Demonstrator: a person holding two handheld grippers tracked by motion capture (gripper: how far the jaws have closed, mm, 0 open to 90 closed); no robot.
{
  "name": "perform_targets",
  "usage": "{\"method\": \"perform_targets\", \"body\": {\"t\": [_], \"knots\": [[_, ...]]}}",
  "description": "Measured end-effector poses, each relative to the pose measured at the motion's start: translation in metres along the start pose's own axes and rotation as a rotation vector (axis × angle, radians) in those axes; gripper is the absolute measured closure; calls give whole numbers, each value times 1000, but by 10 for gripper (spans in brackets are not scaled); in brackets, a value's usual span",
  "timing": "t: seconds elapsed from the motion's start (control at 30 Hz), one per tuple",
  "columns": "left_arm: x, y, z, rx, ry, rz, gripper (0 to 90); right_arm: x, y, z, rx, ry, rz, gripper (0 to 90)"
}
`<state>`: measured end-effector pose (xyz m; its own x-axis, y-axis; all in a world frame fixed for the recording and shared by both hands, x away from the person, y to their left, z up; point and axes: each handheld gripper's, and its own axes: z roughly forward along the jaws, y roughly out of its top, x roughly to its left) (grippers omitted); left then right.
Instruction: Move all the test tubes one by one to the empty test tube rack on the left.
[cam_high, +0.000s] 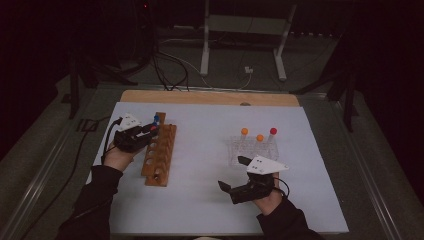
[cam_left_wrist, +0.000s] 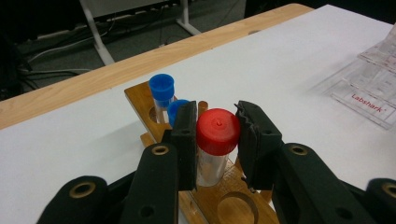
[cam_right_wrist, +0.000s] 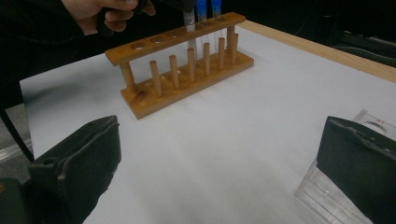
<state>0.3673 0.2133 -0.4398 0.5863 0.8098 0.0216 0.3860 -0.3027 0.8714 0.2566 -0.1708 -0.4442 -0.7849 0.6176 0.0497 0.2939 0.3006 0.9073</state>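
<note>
Left gripper (cam_left_wrist: 217, 140) jaws clamp red-capped tube (cam_left_wrist: 216, 140).

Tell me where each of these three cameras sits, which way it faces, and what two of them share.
High view: above the near table edge, looking forward and down on the white table; forearms and both tools show.
Left gripper view: rides the left tool, facing the red-capped clear tube its jaws clamp.
Right gripper view: rides the open right tool, facing the wooden tube rack; a hand shows.
Shared: rack, blue-capped tubes.

Red-capped clear tube (cam_left_wrist: 215, 144) upright in wooden rack (cam_left_wrist: 229, 196), beside two blue-capped tubes (cam_left_wrist: 162, 93)
</note>
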Motion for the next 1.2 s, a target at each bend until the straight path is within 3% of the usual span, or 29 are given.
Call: {"method": "perform_targets", "body": {"t": [0.1, 0.27, 0.5, 0.67, 0.8, 1.07, 1.2], "knots": [[-1, 1, -4, -7, -14, -4, 620, -1, 1, -2, -8, -9, -2, 0], [-8, 5, -14, -45, -45, -6, 389, -7, 5, -10, -27, -31, -5, 0], [-22, 11, -25, -103, -152, -19, 164, -31, 12, -30, -67, -118, 13, 0], [-38, 14, -29, -104, -258, 14, 33, -53, 10, -44, -75, -213, 36, 0], [-52, 15, -32, -107, -303, 52, 17, -71, 5, -52, -72, -271, 70, 0], [-68, 11, -34, -118, -347, 70, 17, -101, -10, -50, -24, -371, 134, 52], [-71, 11, -35, -121, -358, 81, 17, -113, -17, -44, -6, -395, 139, 183]]}}
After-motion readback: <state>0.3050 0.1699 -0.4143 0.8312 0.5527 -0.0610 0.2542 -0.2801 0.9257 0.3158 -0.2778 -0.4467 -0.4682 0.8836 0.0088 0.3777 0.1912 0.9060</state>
